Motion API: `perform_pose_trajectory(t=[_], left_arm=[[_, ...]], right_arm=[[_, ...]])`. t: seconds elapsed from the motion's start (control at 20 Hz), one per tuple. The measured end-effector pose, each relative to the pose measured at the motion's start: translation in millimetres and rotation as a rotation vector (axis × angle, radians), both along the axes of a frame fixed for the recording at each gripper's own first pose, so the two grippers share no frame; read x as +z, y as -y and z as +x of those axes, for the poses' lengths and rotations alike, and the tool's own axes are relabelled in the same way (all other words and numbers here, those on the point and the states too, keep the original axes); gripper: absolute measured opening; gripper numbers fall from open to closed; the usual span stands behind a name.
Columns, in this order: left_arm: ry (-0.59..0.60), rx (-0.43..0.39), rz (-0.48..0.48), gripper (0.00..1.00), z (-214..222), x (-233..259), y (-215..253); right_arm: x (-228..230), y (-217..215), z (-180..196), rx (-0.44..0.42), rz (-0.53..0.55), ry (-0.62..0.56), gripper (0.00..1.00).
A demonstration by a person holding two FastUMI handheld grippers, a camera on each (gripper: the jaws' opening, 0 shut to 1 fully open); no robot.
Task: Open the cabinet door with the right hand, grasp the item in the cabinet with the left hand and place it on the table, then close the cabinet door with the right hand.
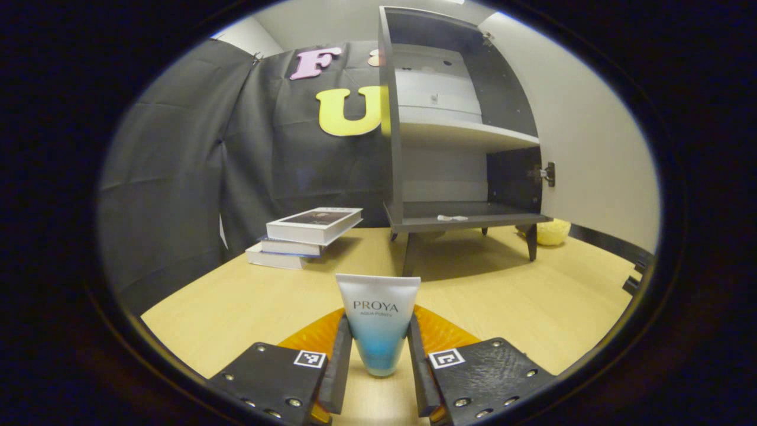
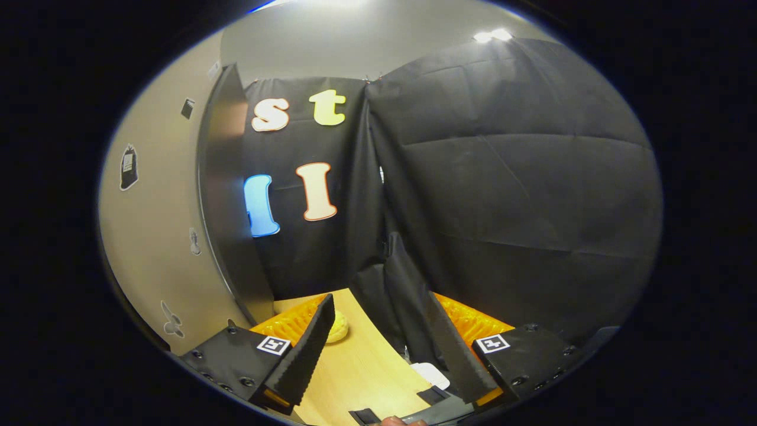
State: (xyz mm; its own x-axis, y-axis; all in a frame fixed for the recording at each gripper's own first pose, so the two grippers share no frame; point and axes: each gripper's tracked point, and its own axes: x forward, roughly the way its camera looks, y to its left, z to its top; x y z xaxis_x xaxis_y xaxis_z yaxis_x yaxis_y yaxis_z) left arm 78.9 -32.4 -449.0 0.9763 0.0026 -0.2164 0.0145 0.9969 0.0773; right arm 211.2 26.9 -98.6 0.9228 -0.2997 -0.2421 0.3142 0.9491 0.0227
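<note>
A white-to-blue cosmetic tube (image 1: 378, 305) stands cap down between the fingers of my left gripper (image 1: 378, 322), which is shut on it low over the wooden table (image 1: 520, 302). Whether the cap touches the table I cannot tell. Behind it the dark cabinet (image 1: 393, 148) stands with its pale door (image 1: 591, 136) swung wide to the right. A small white scrap lies on its bottom shelf (image 1: 467, 211). In the right gripper view my right gripper (image 2: 384, 349) is open and holds nothing, just right of the door's dark edge (image 2: 227, 195).
Three stacked books (image 1: 307, 234) lie left of the cabinet. A yellow object (image 1: 553, 232) sits on the table by the cabinet's right leg, near the right gripper's left finger (image 2: 338, 327). A white patch (image 2: 430, 374) lies on the table (image 2: 355, 367) by the cloth wall.
</note>
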Motion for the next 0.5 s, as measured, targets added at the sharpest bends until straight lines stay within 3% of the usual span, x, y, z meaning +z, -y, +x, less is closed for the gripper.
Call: perform_pose_trajectory(t=[0.05,0.2,0.25,0.3,0.4,0.5], left_arm=[[-0.004,0.004,-0.011,0.48,-0.5,-4.6,-0.1],[0.025,0.023,-0.015,0.49,-4.7,0.1,-3.6],[0.022,0.026,-0.010,0.49,-6.4,-1.9,-4.3],[0.032,0.020,-0.004,0.49,-8.6,-0.1,-1.5],[0.023,0.012,0.009,0.51,-8.9,-1.2,-1.1],[0.012,0.010,-0.001,0.55,-8.8,-2.1,-1.7]], right_arm=[[-6.2,2.1,-3.5,-0.010,-0.008,-0.021,0.92],[-9.6,3.1,-6.1,-0.023,-0.041,-0.054,0.92],[-10.0,2.1,-4.8,-0.022,-0.048,-0.060,0.98],[-12.6,0.0,-4.5,-0.017,-0.052,-0.066,0.92],[-21.3,0.2,-8.1,-0.021,-0.046,-0.091,0.92],[-32.3,2.0,-14.8,-0.038,0.002,-0.107,0.98]])
